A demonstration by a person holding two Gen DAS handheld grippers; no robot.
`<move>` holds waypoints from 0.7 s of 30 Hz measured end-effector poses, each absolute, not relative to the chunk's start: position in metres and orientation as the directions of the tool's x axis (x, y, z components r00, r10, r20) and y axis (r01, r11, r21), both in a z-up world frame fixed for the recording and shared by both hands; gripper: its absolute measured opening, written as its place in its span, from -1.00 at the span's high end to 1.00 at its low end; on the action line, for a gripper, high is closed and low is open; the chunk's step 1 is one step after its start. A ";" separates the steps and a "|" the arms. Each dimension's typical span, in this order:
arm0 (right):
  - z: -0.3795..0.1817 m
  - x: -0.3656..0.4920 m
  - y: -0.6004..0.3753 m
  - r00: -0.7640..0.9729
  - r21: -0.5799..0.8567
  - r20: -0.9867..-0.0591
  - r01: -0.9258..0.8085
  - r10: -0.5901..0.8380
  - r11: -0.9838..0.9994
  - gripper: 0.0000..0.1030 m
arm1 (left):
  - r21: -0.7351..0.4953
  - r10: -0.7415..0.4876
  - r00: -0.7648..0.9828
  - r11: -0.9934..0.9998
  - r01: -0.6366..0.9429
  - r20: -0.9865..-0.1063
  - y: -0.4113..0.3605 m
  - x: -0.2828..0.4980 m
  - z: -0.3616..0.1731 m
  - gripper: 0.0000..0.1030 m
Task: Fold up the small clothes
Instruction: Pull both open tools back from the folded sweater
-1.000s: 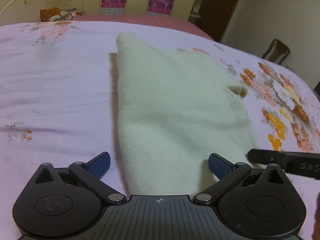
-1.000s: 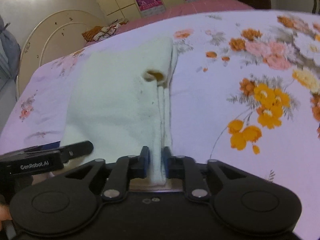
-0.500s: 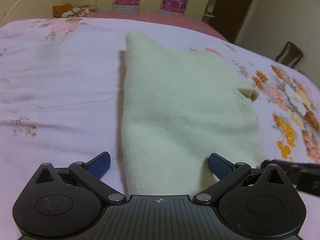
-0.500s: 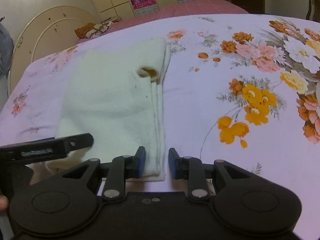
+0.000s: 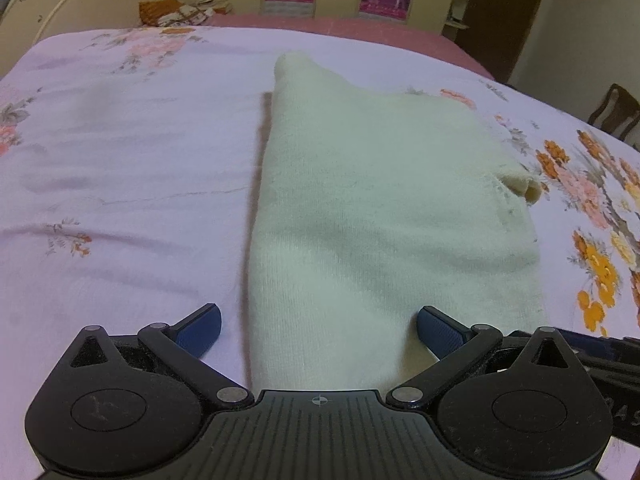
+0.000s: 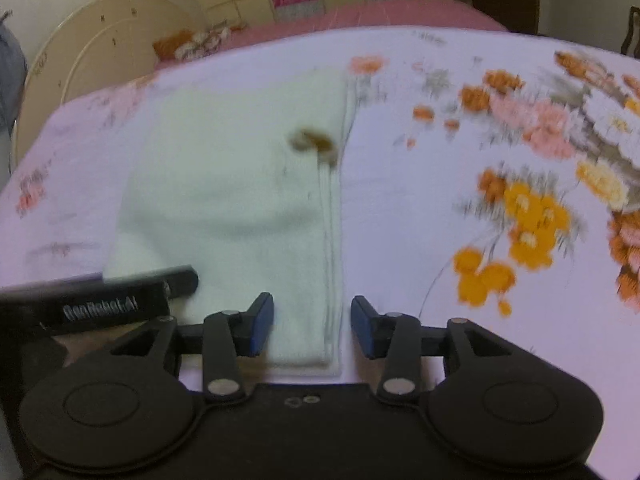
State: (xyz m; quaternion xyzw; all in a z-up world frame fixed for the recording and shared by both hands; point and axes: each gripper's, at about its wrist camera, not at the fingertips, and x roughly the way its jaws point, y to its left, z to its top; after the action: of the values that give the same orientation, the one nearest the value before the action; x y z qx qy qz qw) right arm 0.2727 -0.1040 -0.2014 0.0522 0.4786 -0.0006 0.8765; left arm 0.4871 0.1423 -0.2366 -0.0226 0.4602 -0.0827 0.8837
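One garment: we see a single cream knitted piece (image 5: 376,216) lying flat on the flowered bedsheet (image 5: 120,168), already folded into a long panel with several layers stacked along its right edge.
Left side of the bed: we find only bare sheet there, lightly creased, with nothing else waiting to be folded.
Left claw: our left gripper (image 5: 318,326) hovers with its jaws spread wide, straddling the near left part of the garment; the blue pads press on nothing.
Garment middle: we read the top surface as smooth, with one small opening (image 6: 314,142) puckered near the right edge and a far corner poking up.
Right claw: our right gripper (image 6: 312,326) has just been opening, and its jaws now stand apart on either side of the garment's near right corner; the layered edge lies between the pads but neither pad pinches it.
Right side of the bed: we see the bold orange and pink flower print, clear of the garment.
Done so far: we judge the lengthwise folds finished and the near edge just laid down.
Left to do: we judge that a crosswise fold, bringing one end over the other, may remain, and that nothing else needs folding as far as the views show.
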 end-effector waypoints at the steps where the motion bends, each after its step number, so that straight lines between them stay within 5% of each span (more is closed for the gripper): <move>1: -0.199 0.273 -0.104 0.546 0.094 -0.836 0.054 0.049 0.994 0.14 | -0.114 -0.162 0.557 0.986 0.121 -0.814 0.142 0.487 -0.236 -1.00; 9: -0.170 0.276 -0.096 0.627 0.091 -0.777 0.029 0.053 0.995 -0.23 | -0.109 -0.139 0.522 0.990 0.089 -0.841 0.145 0.488 -0.231 -1.00; 21: -0.146 0.237 -0.103 0.575 0.120 -0.813 0.013 0.091 0.993 -0.72 | -0.009 -0.104 0.576 0.986 0.166 -0.811 0.148 0.441 -0.178 -1.00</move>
State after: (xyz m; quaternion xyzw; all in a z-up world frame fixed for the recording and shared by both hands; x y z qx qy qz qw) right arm 0.2367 -0.1033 -0.1464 0.0565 0.4604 0.0218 0.8856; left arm 0.4412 0.1484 -0.1779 0.0339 0.4542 -0.0759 0.8870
